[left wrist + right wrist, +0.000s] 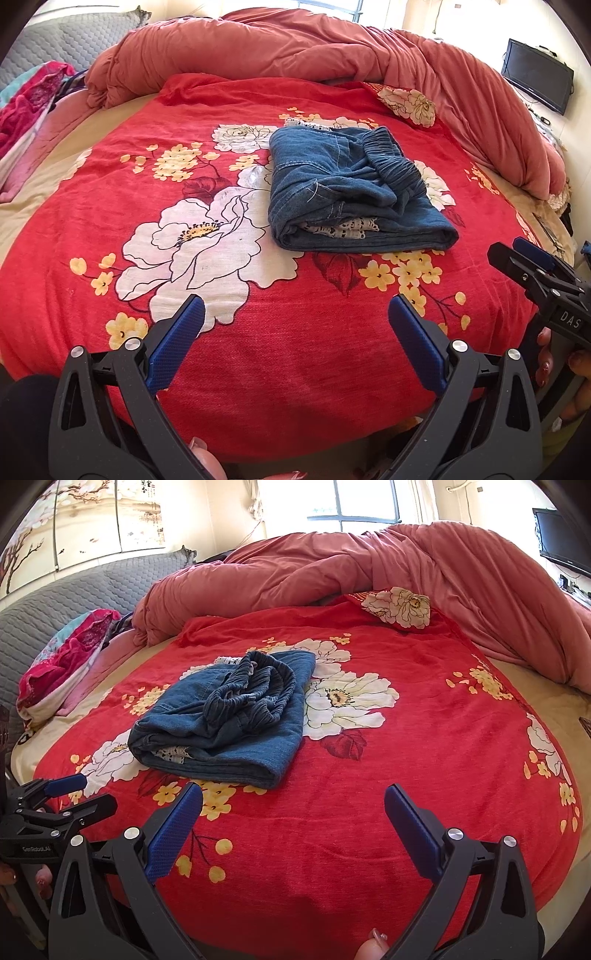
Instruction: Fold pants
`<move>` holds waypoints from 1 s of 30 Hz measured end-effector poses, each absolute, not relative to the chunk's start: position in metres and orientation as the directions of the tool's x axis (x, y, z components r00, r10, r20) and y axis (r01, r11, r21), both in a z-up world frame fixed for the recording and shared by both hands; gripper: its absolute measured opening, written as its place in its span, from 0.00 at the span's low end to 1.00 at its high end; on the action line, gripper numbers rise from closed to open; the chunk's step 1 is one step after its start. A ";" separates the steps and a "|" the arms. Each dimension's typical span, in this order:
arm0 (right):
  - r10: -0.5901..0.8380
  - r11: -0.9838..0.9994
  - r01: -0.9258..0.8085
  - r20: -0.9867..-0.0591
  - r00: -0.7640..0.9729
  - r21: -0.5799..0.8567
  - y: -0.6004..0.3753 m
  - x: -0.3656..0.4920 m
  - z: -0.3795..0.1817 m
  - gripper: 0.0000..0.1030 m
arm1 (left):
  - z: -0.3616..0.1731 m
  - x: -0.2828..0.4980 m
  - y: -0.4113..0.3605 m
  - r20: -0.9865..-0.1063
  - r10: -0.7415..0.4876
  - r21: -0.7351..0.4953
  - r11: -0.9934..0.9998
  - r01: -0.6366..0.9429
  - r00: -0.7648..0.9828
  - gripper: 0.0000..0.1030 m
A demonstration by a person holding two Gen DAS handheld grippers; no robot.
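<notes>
Denim pants (354, 192): folded into a compact, thick bundle, lying on the red floral blanket (258, 350) spread over the bed; the gathered elastic waistband (391, 162) sits crumpled on top, a strip of white lace trim (347, 227) showing in the near folded edge.

Left gripper (297, 343): fingers wide apart, holding nothing, hovering over bare blanket short of the bundle.

Right gripper (293, 830): fingers likewise spread, empty, also short of the bundle.

Direction from the fingers: in the left wrist view the bundle lies ahead and a little to the right; in the right wrist view it lies ahead and to the left. So it sits between the two grippers, beyond both.

Long axis: the bundle's near folded edge runs roughly crosswise to both pairs of fingers; the depth front to back looks about the same, so no strong long axis can be told.

Nearer hand: in the right wrist view the near corner of the bundle comes just above the left-hand fingertip (192, 794); in the left view the bundle stands farther off. The right looks slightly nearer.

Progress, as a judgement: the fold appears essentially finished; only the rumpled waistband might want smoothing.

Background: a bunched pink duvet (295, 48) at the far side, apart from the pants.
</notes>
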State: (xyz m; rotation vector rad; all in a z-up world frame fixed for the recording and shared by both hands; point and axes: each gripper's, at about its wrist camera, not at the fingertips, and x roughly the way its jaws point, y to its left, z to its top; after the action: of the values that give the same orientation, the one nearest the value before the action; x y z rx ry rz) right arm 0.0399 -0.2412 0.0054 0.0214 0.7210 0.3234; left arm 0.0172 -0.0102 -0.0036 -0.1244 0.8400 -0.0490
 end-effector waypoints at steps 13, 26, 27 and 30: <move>0.293 0.953 -0.272 -0.649 0.702 0.135 -0.244 0.039 0.005 0.95 | -0.005 0.019 -0.010 -0.744 -0.125 -0.160 0.987 0.006 0.656 0.91; 0.165 0.986 -0.125 -0.687 0.707 0.108 -0.288 0.074 0.007 0.95 | 0.033 0.026 0.066 -0.682 0.066 -0.200 0.941 -0.272 0.728 0.91; 0.131 0.991 -0.084 -0.688 0.714 0.103 -0.304 0.084 0.009 0.95 | 0.033 0.036 0.079 -0.705 0.074 -0.191 0.938 -0.290 0.705 0.91; 0.017 0.996 0.054 -0.704 0.710 0.078 -0.355 0.119 0.013 0.95 | 0.018 0.084 0.124 -0.808 0.188 -0.042 0.927 -0.372 0.559 0.91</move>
State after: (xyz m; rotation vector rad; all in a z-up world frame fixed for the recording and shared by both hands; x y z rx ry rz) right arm 0.1187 -0.3548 0.0135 0.0951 0.7819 -0.0207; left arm 0.0836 0.1239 0.0176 -0.2174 0.9214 0.3334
